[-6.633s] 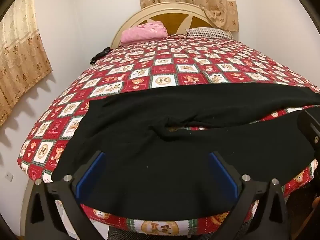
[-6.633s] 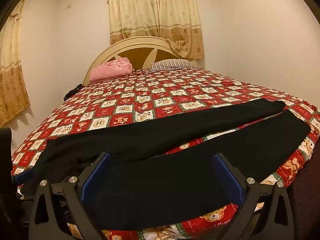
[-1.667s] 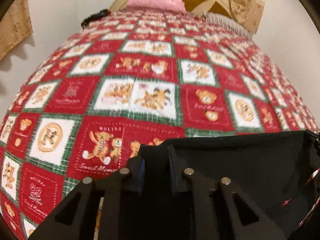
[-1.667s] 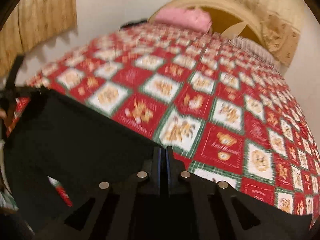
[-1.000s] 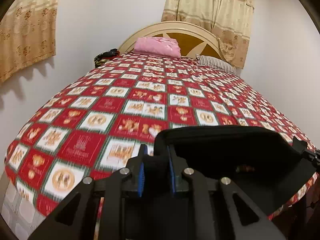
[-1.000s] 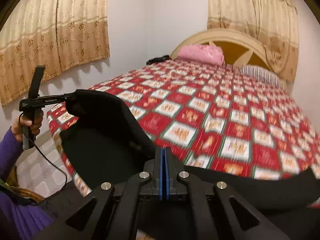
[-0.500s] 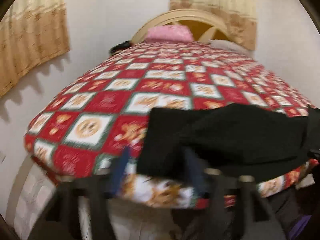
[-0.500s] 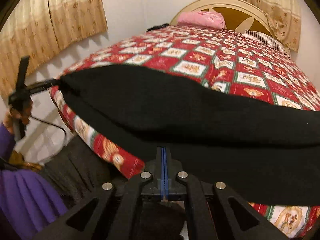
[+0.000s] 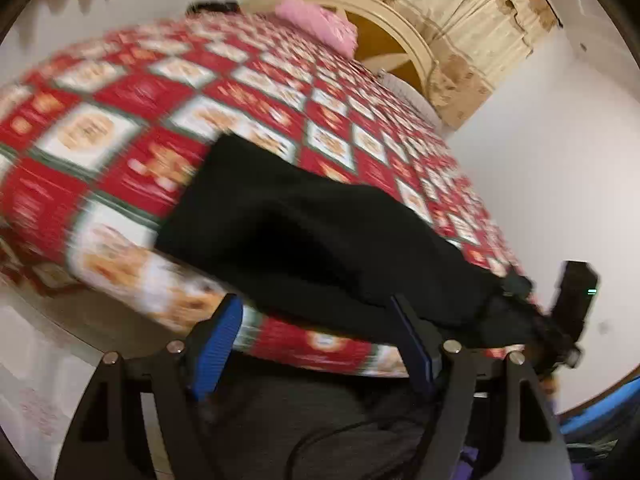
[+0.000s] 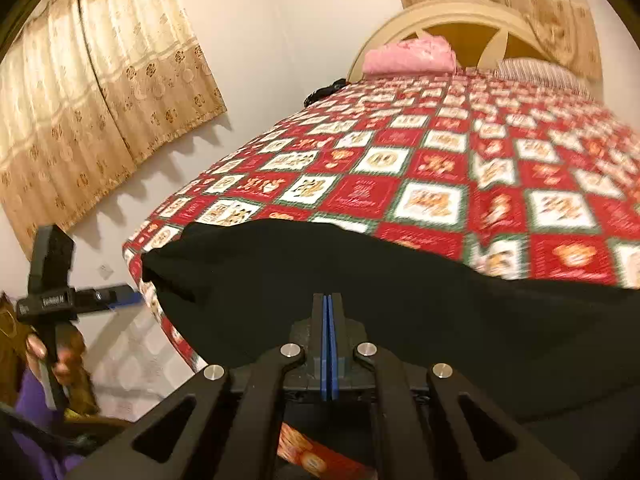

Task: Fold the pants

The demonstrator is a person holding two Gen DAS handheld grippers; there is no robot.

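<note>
The black pants [image 9: 320, 248] lie folded lengthwise along the near edge of the bed, also in the right wrist view [image 10: 360, 280]. My left gripper [image 9: 320, 340] is open and empty, held just off the bed edge below the pants. My right gripper [image 10: 328, 320] is shut, its blue pads pressed together at the near edge of the pants; cloth between the pads cannot be made out. The left gripper shows at the left in the right wrist view [image 10: 100, 294], away from the pants. The right gripper shows at the far right in the left wrist view [image 9: 520, 288], at the pants' end.
The bed has a red patchwork bear quilt [image 10: 440, 168], a pink pillow [image 10: 408, 58], a striped pillow [image 10: 540, 70] and a cream headboard [image 10: 460, 20]. Beige curtains [image 10: 100, 92] hang on the left wall. A small dark object [image 10: 324, 92] lies at the bed's far left edge.
My left gripper has opened, let go of the pants and pulled back off the bed edge. The pants have settled folded on the quilt. My right gripper stays shut.
</note>
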